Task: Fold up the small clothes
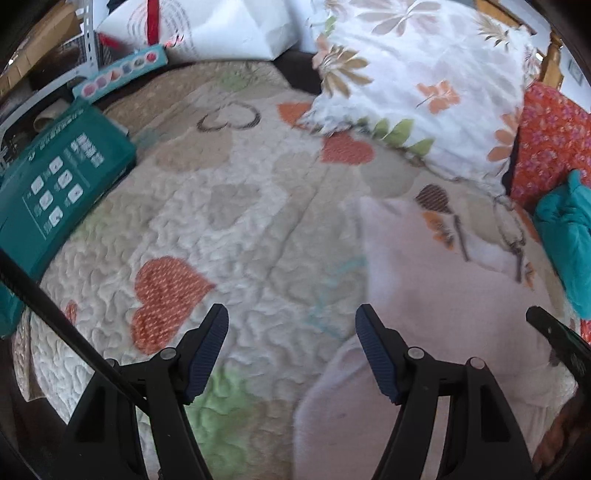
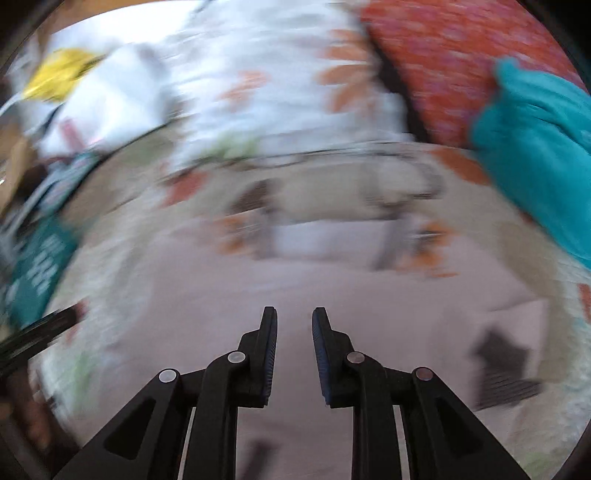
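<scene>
A pale pink garment (image 1: 424, 288) lies flat on the heart-patterned quilt (image 1: 229, 221). My left gripper (image 1: 291, 321) hovers over the garment's left edge, jaws wide open with nothing between them; its right finger is above the pink cloth and its left finger above the bare quilt. In the blurred right wrist view, my right gripper (image 2: 294, 317) is over the middle of the pink garment (image 2: 295, 280). Its pads stand a narrow gap apart and I see nothing pinched between them. The dark tip of the right gripper (image 1: 554, 332) shows at the right edge of the left wrist view.
A floral white pillow (image 1: 424, 74) and an orange-red pillow (image 1: 554, 140) lie at the far side. A teal cloth (image 1: 569, 236) is bunched at the right. A green box (image 1: 62, 177) sits on the quilt's left edge, with clutter and a white bag (image 1: 207, 29) behind it.
</scene>
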Available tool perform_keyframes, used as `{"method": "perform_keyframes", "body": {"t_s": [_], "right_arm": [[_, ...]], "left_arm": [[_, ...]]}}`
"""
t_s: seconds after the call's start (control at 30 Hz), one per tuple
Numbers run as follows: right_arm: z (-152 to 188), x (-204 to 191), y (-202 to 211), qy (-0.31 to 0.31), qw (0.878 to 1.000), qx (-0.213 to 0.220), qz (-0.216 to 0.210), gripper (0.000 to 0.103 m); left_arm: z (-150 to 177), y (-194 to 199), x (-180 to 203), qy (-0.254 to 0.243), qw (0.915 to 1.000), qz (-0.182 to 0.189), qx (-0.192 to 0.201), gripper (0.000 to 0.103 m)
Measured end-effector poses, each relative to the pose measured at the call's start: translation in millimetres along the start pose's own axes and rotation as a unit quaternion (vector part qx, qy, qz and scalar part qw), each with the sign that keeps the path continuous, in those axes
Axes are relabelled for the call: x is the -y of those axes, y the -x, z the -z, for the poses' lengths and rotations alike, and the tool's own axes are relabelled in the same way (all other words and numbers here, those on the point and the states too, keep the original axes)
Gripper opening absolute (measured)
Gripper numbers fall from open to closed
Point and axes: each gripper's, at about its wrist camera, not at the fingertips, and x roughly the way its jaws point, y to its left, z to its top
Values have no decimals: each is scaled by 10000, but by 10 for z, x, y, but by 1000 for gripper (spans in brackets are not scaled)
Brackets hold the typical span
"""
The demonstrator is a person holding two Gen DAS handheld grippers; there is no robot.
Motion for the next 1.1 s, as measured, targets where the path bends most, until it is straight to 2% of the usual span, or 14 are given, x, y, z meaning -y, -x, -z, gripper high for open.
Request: {"method": "perform_keyframes", "body": {"t_s": [0.1,0.2,0.27,0.33,0.4,0.5,0.57,0.7,0.8,0.87,0.93,1.0,1.03,1.1], "right_arm": [[221,-396,-172,290,9962,-413,-704,23],[542,-553,-404,366,9906,-906,-962,23],[790,-528,-474,162,9853,-1191,-1215,23],[1004,-449,-335,-47,9853,-964,-1408,23],[1180,-376,-211,-132,9838,-959,-1510,23],[1438,-258,65,3,9849,-944,-1453,23],[1474,-219,294,172,9902,-893,-1059,23],[1207,-2,639,57,9989,-138,-445,25],[924,306,608,-166,9994,257,140,27],[790,621,421,-553,9974,142,447,28],[758,982,232,-1080,9884,-148,1060,28],[827,1200,305,-1393,9687,-133,2052,28],[903,1313,467,-1676,9623,68,2143,28],[1099,1491,791,-2207,9609,291,1649,30]], "left_arm": [[77,-155,-118,45,9993,74,-370,70],[160,-293,-159,18,9977,71,-667,70],[190,-317,-151,-38,9972,113,-735,70],[208,-290,-123,-145,9973,144,-701,70],[244,-264,-76,-231,9972,216,-679,70],[318,-249,-24,-245,9965,336,-718,70],[380,-215,21,-267,9965,397,-691,70],[500,-147,206,-576,9955,514,-545,70],[569,-190,310,-793,9934,513,-654,70],[581,-206,319,-764,9929,545,-731,70],[567,-177,321,-803,9932,518,-662,70],[553,-134,289,-813,9940,483,-558,70],[549,-118,262,-802,9942,481,-523,70],[546,-123,192,-748,9942,529,-564,70]]}}
